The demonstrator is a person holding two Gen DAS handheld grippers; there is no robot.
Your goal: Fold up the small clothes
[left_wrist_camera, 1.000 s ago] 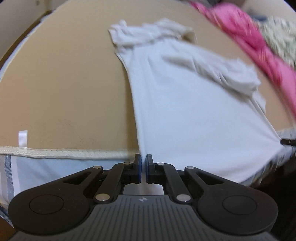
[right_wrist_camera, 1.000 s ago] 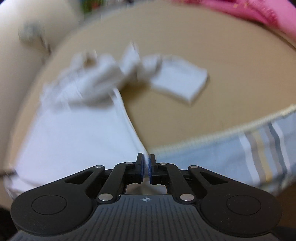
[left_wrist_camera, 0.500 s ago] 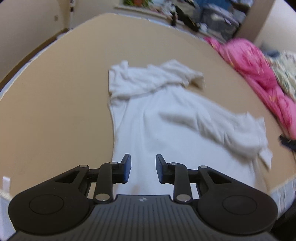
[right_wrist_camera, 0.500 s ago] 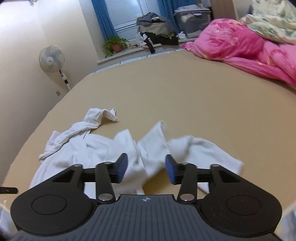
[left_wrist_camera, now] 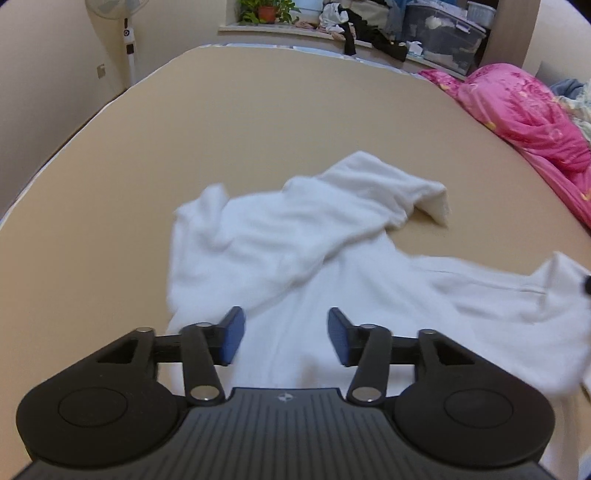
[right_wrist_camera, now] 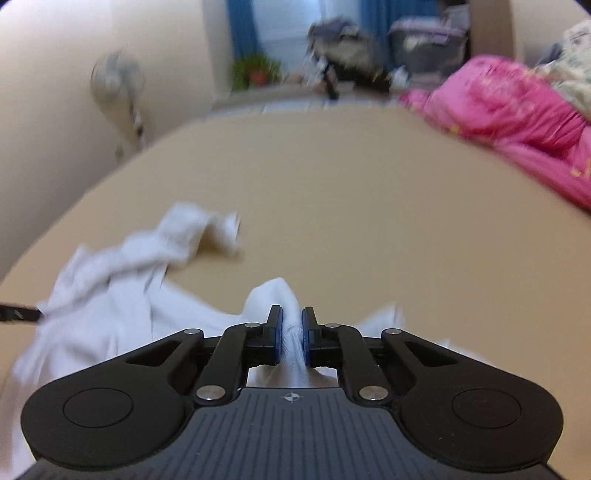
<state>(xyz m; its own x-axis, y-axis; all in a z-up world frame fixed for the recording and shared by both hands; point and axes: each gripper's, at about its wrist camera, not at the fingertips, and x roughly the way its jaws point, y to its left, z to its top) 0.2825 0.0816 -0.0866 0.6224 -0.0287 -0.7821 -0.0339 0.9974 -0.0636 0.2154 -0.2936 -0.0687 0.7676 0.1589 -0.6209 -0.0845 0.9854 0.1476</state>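
A white long-sleeved shirt (left_wrist_camera: 295, 258) lies crumpled on the tan bed (left_wrist_camera: 258, 110), one sleeve bunched across its upper part. My left gripper (left_wrist_camera: 282, 336) hovers over the shirt's body, its jaws opening, with nothing pinched between the blue pads. In the right wrist view the same shirt (right_wrist_camera: 110, 295) spreads to the left. My right gripper (right_wrist_camera: 292, 332) is closing, and a raised fold of the white fabric sits squeezed between its pads. The tip of the left gripper shows as a dark bar at that view's left edge.
A pink quilt (left_wrist_camera: 524, 110) is piled along the bed's right side. A standing fan (left_wrist_camera: 125, 33) is by the left wall. Potted plants, storage boxes and dark clothes (left_wrist_camera: 369, 33) line the far sill beyond the bed.
Both grippers moved from the bed's near edge up over the shirt. The left one went from shut to open. The right one opened, then closed on a fold of the shirt.
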